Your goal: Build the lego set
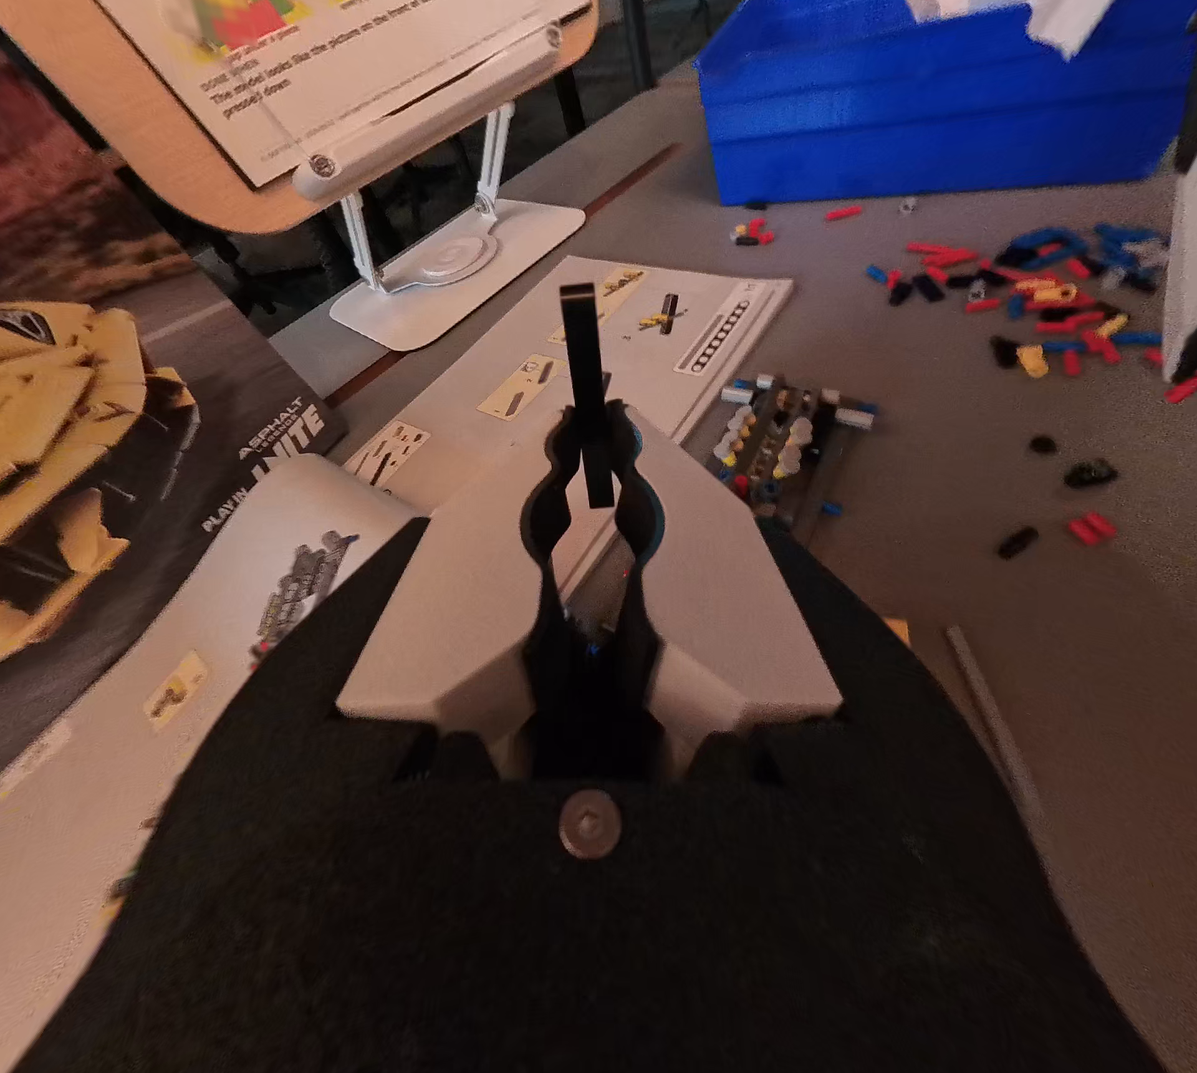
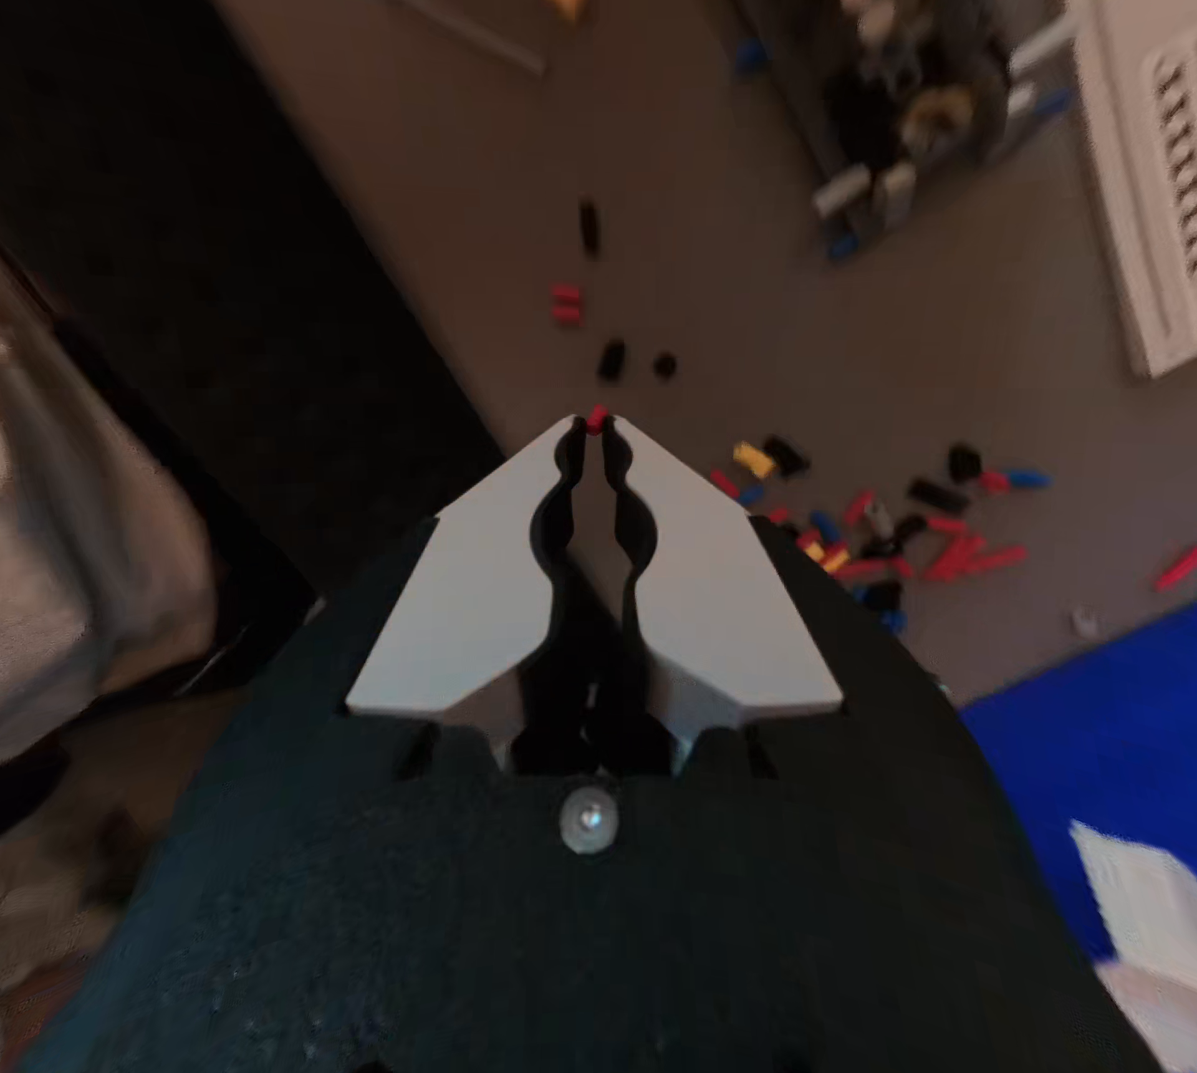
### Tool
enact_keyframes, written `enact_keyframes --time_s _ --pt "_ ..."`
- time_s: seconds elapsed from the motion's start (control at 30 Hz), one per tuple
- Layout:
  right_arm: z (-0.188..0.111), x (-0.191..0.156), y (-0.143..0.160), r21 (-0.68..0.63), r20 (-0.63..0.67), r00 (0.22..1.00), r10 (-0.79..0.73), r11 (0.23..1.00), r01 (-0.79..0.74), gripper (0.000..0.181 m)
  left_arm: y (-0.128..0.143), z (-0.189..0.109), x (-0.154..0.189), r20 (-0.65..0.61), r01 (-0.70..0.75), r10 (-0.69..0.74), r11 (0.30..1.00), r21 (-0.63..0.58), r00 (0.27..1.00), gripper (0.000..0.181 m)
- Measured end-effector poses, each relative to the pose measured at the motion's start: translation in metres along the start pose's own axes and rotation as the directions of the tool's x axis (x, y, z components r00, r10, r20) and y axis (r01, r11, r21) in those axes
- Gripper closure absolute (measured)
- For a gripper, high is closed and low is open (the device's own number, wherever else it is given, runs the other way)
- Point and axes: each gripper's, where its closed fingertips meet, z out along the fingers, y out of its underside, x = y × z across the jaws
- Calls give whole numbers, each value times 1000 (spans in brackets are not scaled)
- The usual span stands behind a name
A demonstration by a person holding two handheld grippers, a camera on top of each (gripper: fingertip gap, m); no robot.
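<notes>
Nearest to the left wrist camera, the left gripper (image 1: 591, 446) is clenched on a long black beam (image 1: 586, 387). This beam stands almost upright between the two fingertips and rises well above them, while its lower end hangs down into the gap between the fingers. Under the gripper lies an open instruction booklet (image 1: 706, 323) on the grey table (image 1: 907, 556). Just beside the right edge of the booklet sits the partly built model (image 1: 787, 439), a dark frame with grey, yellow and white parts on it. Farther right, many loose pieces (image 1: 1049, 310) in red, blue, black and yellow are scattered on the table, and a few single black and red pieces lie apart from them, closer to the camera. Behind the loose pieces stands a blue bin (image 1: 907, 115) with white paper or plastic in it. At the upper left, a white stand (image 1: 453, 277) holds a board with a printed sheet (image 1: 311, 5), and at the left edge lies a box with a yellow car picture (image 1: 84, 426).

On the right wrist view, which is blurred, the right gripper (image 2: 596, 426) is closed on a small red piece (image 2: 597, 417), pinched at the very tips. It hangs above the table (image 2: 712, 297). The model (image 2: 907, 70) appears at the upper right, and the pile of loose pieces (image 2: 907, 536) is at the right, near the blue bin (image 2: 1088, 783).
</notes>
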Motion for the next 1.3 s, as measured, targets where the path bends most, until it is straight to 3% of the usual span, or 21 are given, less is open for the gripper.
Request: enact_keyframes --time_s 0.03,0.13,0.2,0.37,0.5,1.3 --pt "-1 4 8 -74 31 999 28 997 -25 176 0 2 -1 -3 47 -47 999 26 999 175" --pt "4 19 38 -277 99 990 105 958 -74 177 0 -2 -6 -30 121 -119 988 93 992 175" --pt "10 28 49 -329 121 985 122 941 -76 177 -6 -9 -12 -30 122 -119 981 150 992 175" --pt "19 28 54 -328 171 976 133 942 -71 176 -17 -21 -20 -86 228 -214 948 221 973 175" --pt "24 20 50 -304 203 973 112 951 -46 176 -19 -22 -16 -88 204 -188 952 227 978 175" --pt "35 15 48 -313 105 994 -37 947 68 171 -15 -19 -13 -78 159 -146 967 199 986 175"
